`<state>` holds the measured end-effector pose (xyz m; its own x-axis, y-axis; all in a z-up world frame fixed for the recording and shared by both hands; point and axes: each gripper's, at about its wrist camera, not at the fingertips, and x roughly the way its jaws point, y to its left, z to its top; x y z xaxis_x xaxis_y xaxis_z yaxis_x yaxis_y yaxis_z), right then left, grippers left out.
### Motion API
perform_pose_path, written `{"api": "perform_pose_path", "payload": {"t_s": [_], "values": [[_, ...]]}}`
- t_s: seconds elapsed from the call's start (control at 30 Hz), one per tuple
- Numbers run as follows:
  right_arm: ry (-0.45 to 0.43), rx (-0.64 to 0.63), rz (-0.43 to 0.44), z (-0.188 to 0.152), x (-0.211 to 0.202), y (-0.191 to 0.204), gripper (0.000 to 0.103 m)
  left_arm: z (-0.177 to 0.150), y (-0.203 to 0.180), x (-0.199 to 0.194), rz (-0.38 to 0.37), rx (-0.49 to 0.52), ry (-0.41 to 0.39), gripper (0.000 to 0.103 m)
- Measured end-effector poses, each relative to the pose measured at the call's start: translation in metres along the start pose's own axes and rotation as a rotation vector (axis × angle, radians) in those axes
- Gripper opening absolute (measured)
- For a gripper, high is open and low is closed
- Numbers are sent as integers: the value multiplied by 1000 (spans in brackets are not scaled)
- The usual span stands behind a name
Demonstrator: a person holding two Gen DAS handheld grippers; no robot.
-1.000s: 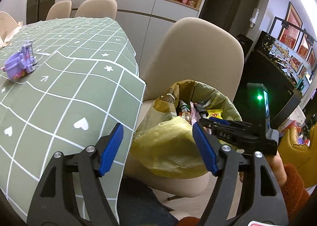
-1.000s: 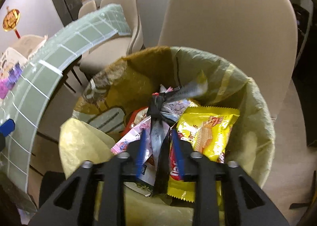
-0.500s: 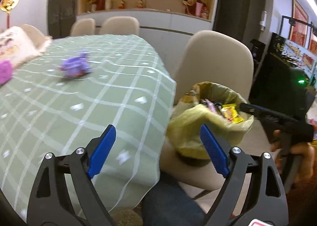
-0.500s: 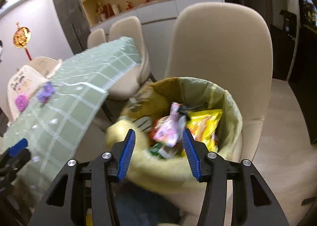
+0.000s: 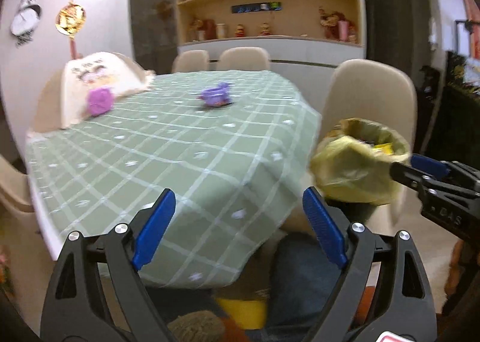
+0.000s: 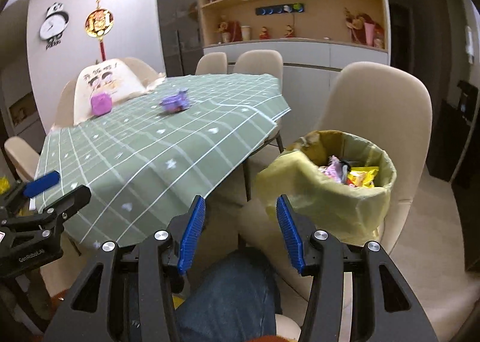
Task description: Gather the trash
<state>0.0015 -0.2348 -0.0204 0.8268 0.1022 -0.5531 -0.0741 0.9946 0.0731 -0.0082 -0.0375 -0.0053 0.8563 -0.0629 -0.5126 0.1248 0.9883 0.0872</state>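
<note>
Left gripper [image 5: 235,226]: we see its blue-padded jaws spread wide and holding nothing, low in the left wrist view, over the near edge of the table.
Right gripper [image 6: 240,234]: released as well, jaws parted with nothing between them, at the bottom centre of the right wrist view; in the left wrist view we find it at the right edge, just beside the bin.
Trash bin [image 6: 330,201]: we see it lined with a yellow bag, standing on the seat of a beige chair [image 6: 387,102] at centre right of the right wrist view, just right of the table corner.
Trash [image 6: 351,172]: we find snack wrappers, one yellow and one pink, lying inside the bin near its rim.
Table [image 6: 144,156]: covered by a green checked cloth, filling the left half of both views.
Purple toy [image 5: 216,96]: we see it resting on the cloth toward the far end, upper middle of the left wrist view, somewhat blurred.
Pink object [image 6: 101,104]: near the far left table edge, in front of a printed cushion [image 6: 108,78].
Blue-clad leg [image 6: 228,294]: below the right gripper, bottom centre.
</note>
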Motion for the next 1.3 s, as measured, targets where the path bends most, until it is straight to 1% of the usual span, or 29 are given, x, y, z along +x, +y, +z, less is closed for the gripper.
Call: {"api": "perform_pose_path", "payload": {"t_s": [0.07,0.13,0.2,0.27,0.73,1.3], "values": [[1,-1,8,-3,1,7,47,0,8,0,36,-26,4,82],[-3,6,13,-6,0,11,47,-1,14,0,33,-47,9,82],[-10,6,24,-8,-1,15,47,-2,13,0,33,-45,7,82],[-22,-20,12,-9,-4,21,47,-3,11,-1,40,-37,4,82],[-61,-18,-15,-7,-13,19,47,-1,9,-6,24,-35,-21,82],[-61,-17,-12,-8,-13,17,47,-1,9,-5,15,-34,-18,82]]}}
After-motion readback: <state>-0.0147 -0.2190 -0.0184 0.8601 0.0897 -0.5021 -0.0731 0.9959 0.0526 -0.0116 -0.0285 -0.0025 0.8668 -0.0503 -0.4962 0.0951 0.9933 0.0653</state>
